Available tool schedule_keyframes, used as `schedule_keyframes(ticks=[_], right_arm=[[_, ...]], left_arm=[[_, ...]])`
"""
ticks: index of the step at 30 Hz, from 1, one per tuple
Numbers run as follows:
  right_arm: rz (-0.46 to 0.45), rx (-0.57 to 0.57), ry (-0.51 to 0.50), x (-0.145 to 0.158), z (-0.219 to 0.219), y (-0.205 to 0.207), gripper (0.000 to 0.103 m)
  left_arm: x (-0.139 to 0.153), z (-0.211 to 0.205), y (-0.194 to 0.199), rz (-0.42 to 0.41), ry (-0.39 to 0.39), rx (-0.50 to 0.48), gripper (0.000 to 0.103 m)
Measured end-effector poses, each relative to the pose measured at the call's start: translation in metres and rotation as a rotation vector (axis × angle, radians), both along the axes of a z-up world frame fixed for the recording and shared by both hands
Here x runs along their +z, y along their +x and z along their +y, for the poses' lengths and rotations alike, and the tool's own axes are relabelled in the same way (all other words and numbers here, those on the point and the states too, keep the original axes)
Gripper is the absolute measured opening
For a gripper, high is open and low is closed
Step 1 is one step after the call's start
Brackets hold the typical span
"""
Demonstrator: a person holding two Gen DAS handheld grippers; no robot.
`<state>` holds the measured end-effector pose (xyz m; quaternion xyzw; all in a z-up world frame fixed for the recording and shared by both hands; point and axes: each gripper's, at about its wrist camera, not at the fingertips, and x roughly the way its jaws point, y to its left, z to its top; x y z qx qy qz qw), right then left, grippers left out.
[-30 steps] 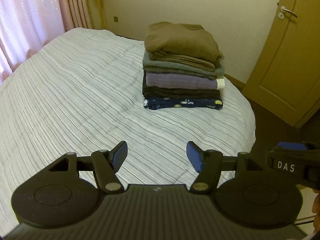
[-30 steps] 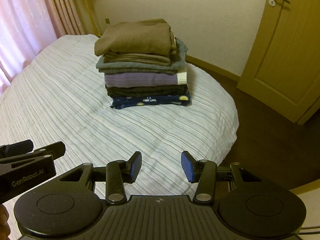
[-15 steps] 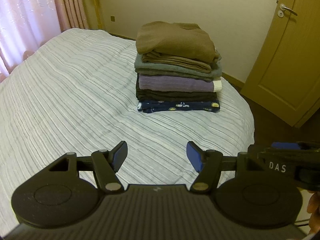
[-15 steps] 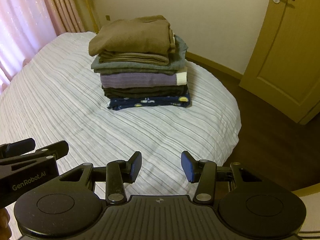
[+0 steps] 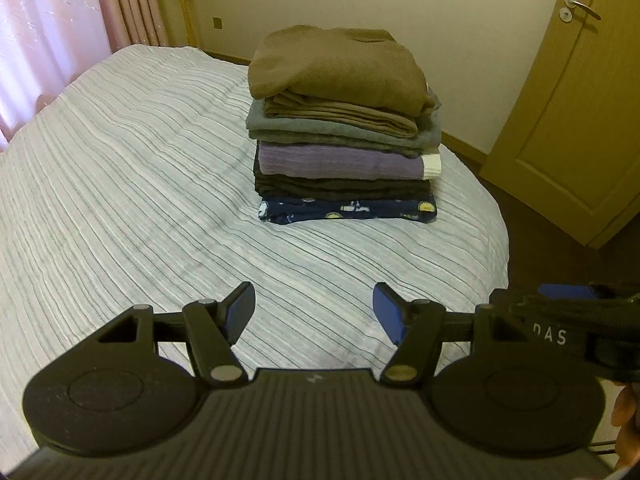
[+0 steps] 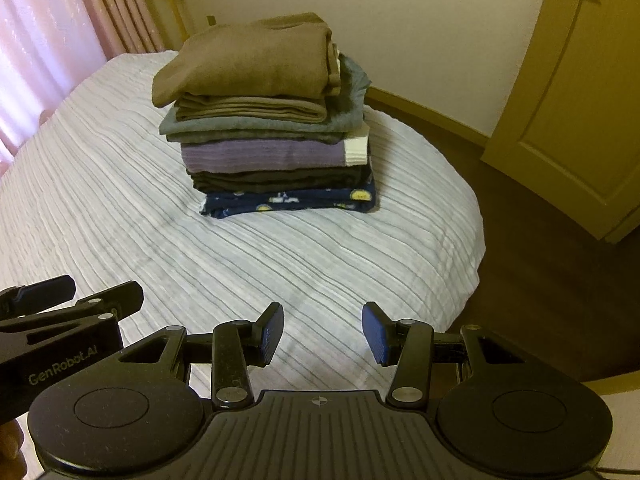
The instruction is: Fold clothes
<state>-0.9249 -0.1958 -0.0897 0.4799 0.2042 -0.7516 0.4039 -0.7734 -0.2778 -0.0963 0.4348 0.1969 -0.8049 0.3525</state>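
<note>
Both views have come nearer to the folded stack on the bed, while the left tool and right tool stay wide and empty, so the clothes in view already lie folded

One stack of six folded garments, one bed, one door

A stack of folded clothes is sitting on the bed, toward its far right part. The left gripper and right gripper are hovering side by side over the near edge, well apart from the stack. A door is standing far right, curtains are hanging far left.
</note>
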Motion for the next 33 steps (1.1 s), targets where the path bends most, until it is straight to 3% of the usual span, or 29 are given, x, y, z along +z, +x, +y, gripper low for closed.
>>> schedule_keyframes(ticks=[33], right_arm=[[-0.011,0.020,0.058,-0.029,-0.061,-0.026,0.048]], left_arm=[[-0.035,-0.056,-0.028,-0.027,0.017,0.014,0.062]])
